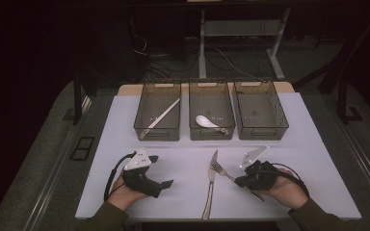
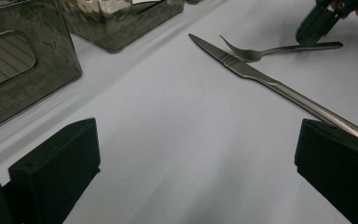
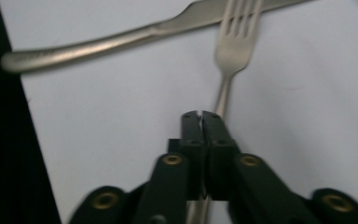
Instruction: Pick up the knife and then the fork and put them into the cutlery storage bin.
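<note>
R gripper (image 3: 201, 116) jaws pinched on fork (image 3: 235, 44) handle, knife (image 3: 121, 39) beside

Silver fork (image 3: 233, 46), silver knife (image 2: 261, 77), white spoon (image 1: 206, 121), smoky grey bins (image 1: 157, 130), white table (image 1: 183, 192), black grippers (image 1: 147, 180).

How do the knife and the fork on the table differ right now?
The knife lies free on the white table, untouched; the fork has its handle clamped in the shut right gripper. The knife looks longer, and runs nearly straight toward the person, while the fork lies slanted, its tines resting against the knife's blade. The knife ends in one flat blade, the fork in separate tines. Both are plain silvery metal.
</note>
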Motion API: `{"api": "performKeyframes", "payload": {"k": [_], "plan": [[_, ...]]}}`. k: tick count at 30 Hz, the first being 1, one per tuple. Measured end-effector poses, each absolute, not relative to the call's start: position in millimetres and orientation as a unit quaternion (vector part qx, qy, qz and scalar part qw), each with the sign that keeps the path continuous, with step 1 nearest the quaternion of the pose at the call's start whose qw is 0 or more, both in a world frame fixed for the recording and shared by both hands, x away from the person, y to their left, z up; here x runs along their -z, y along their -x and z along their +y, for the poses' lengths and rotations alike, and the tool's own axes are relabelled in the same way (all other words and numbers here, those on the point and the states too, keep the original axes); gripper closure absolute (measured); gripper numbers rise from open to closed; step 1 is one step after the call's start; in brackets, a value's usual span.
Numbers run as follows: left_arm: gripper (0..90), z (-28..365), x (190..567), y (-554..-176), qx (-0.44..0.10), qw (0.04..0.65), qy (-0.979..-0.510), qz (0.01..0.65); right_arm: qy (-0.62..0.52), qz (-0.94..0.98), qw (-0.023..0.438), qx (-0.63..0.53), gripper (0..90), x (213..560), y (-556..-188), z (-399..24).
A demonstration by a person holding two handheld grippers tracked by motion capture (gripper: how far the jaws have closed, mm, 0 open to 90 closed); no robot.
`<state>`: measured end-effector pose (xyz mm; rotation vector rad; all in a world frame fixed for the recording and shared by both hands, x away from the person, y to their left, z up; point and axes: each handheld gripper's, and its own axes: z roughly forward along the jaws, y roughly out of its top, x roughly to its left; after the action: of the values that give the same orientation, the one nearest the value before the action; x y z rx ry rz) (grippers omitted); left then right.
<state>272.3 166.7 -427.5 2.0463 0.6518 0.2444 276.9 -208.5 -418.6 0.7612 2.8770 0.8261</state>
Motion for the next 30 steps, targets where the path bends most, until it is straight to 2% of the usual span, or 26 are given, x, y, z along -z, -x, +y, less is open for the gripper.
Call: {"api": "performKeyframes", "payload": {"k": [4,9,13,19,30], "plan": [[0.0,166.7,427.5,-272.4,-0.1,0.47,-0.836,0.266,-0.268,0.929,0.026,-0.254,73.3,417.1,-286.2,-204.3],[0.0,166.4,427.7,-272.4,-0.099,0.47,-0.835,0.266,-0.274,0.933,0.014,-0.234,71.9,419.8,-294.7,-192.9],[0.0,166.8,427.8,-272.5,-0.099,0.471,-0.835,0.266,-0.275,0.938,0.017,-0.21,73.7,422.1,-298.7,-185.5],[0.0,166.1,427.8,-272.4,-0.099,0.47,-0.836,0.266,-0.269,0.944,0.022,-0.187,80.8,424.5,-301.5,-179.4],[0.0,165.4,428.4,-272.2,-0.097,0.47,-0.837,0.265,-0.258,0.949,0.031,-0.181,84.9,424.3,-301.5,-178.9]]}}
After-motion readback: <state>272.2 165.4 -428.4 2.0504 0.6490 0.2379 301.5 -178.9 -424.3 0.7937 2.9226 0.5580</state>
